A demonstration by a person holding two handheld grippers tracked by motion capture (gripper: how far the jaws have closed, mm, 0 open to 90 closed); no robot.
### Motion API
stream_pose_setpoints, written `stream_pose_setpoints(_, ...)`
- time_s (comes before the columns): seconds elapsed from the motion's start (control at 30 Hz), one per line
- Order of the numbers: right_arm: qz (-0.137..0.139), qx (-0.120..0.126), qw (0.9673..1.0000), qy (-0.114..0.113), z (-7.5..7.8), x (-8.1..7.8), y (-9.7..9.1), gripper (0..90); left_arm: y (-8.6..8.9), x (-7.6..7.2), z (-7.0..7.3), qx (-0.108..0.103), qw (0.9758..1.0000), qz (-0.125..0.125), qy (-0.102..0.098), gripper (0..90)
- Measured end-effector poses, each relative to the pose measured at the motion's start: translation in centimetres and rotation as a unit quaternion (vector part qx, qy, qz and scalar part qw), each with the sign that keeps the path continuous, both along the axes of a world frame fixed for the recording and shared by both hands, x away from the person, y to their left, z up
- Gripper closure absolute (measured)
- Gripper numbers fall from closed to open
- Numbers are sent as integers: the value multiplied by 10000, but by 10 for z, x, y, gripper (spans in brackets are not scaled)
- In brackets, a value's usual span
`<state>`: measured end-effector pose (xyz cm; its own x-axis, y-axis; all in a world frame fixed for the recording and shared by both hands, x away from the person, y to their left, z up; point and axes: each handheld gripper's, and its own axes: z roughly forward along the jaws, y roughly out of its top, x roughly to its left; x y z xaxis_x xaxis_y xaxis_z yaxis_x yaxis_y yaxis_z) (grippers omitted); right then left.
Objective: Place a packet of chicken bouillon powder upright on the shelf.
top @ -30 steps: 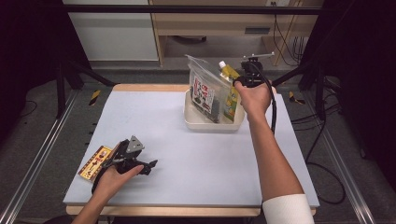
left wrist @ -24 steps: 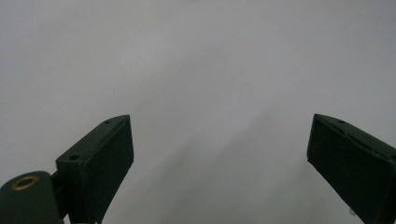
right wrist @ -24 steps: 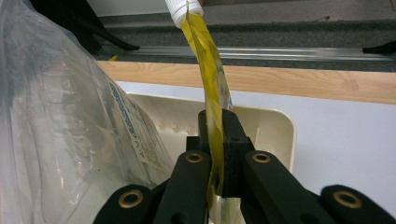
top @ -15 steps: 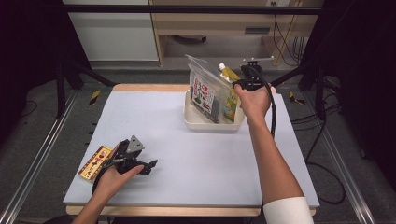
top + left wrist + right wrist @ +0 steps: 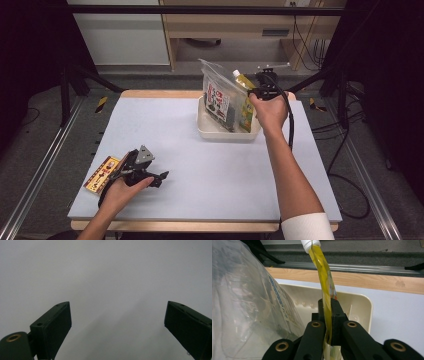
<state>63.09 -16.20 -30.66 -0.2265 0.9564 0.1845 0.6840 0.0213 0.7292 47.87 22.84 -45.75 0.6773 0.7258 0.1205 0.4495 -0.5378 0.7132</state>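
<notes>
Left gripper [image 5: 150, 177]: jaws wide apart over bare table [image 5: 200, 170], a flat printed packet [image 5: 102, 173] just beside it, seen from above. Right gripper [image 5: 327, 315]: jaws clamped on the yellow spouted pouch [image 5: 323, 280], which stands in the cream tray [image 5: 362, 307]. Its own view shows the pinch, hidden from above by the hand; pouch base cut off, clear bag [image 5: 244, 302] beside.

From my high view, the print on the clear plastic bag [image 5: 218, 97] in the cream tray [image 5: 207, 131] is too small to read. The flat yellow spouted pouch [image 5: 325, 287] hides its lower part between my right gripper [image 5: 329, 322] pads. At seven o'clock, my left hand [image 5: 120, 192] covers part of the flat yellow-red packet [image 5: 101, 173].
</notes>
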Motion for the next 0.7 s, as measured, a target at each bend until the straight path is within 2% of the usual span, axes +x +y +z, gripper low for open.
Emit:
stream_pose_setpoints(0.2, 2, -2, 10000, 29, -4, -1, 1, 900, -1, 0, 0, 9, 10000, -11, 2, 72)
stream_pose_setpoints(0.5, 57, -150, 9998, 71, -12, -2, 5, 900, -1, 0, 0, 2, 10000, -18, 9, 72)
stream_pose_setpoints(0.53, 45, -95, 9999, 63, -13, -3, 5, 900, -1, 0, 0, 2, 10000, -19, 11, 72)
stream_pose_setpoints(0.7, 88, -195, 9998, -1, -13, -3, 5, 900, -1, 0, 0, 6, 10000, -10, 2, 72)
